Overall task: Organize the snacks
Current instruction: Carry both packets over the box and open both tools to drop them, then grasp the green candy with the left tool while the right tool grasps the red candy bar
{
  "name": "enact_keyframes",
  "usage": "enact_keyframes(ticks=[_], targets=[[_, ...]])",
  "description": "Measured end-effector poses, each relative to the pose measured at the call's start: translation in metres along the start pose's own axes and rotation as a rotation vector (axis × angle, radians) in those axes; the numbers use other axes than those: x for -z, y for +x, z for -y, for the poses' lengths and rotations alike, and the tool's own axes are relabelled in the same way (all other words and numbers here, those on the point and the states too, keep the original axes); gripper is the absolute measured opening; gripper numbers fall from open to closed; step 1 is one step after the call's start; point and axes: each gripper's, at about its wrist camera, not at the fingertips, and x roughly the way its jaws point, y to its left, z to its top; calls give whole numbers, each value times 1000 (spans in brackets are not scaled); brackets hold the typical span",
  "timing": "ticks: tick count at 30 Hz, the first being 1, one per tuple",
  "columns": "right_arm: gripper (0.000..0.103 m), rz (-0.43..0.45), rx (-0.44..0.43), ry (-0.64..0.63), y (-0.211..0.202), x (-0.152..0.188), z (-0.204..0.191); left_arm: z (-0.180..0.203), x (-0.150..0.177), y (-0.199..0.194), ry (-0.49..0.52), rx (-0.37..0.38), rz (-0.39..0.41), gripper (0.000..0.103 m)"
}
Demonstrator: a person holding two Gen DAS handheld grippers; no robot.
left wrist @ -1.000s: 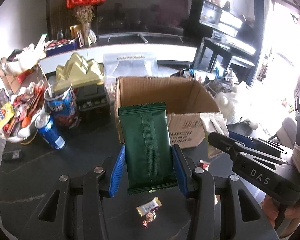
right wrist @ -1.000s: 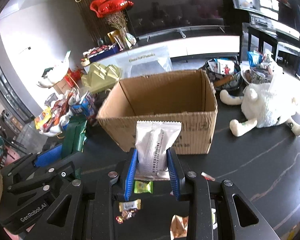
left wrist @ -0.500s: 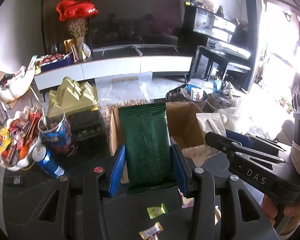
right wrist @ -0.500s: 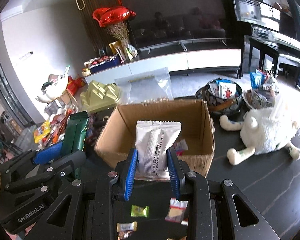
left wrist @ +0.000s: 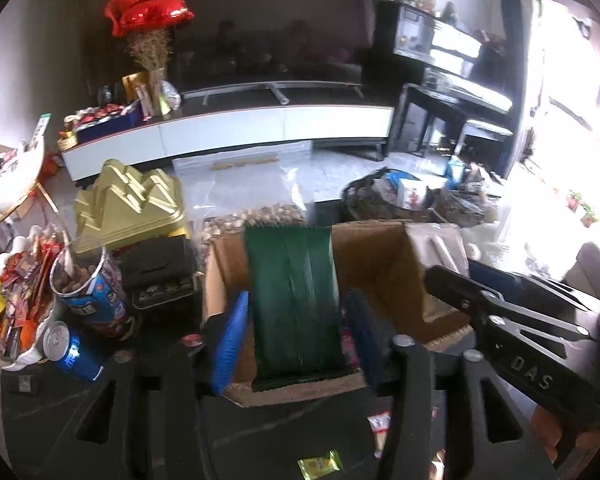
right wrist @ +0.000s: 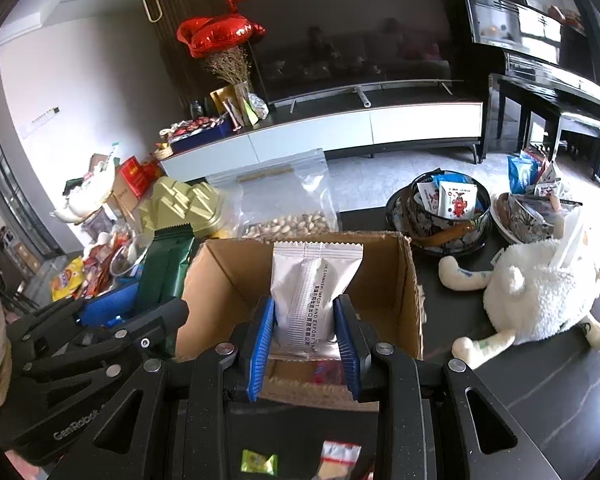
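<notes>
Both snacks hang right over the box (right wrist: 300, 272), ready to drop in. The left claw (left wrist: 296, 332) squeezes a green pack (left wrist: 294, 300). The right claw (right wrist: 304, 336) squeezes a white pack (right wrist: 308, 296) that reads "IMPORT AND EXPORT". Next, I think, both claws should open. The left claw says "GenRobot".
</notes>
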Motion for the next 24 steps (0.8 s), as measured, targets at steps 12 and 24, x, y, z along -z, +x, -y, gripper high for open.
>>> enact_keyframes(ticks=[12, 24], targets=[[44, -16, 35, 4, -16, 24, 6, 4, 23, -23, 8, -31, 15, 65], [44, -27, 3, 16, -51, 66, 7, 19, 64, -56, -9, 12, -5, 66]])
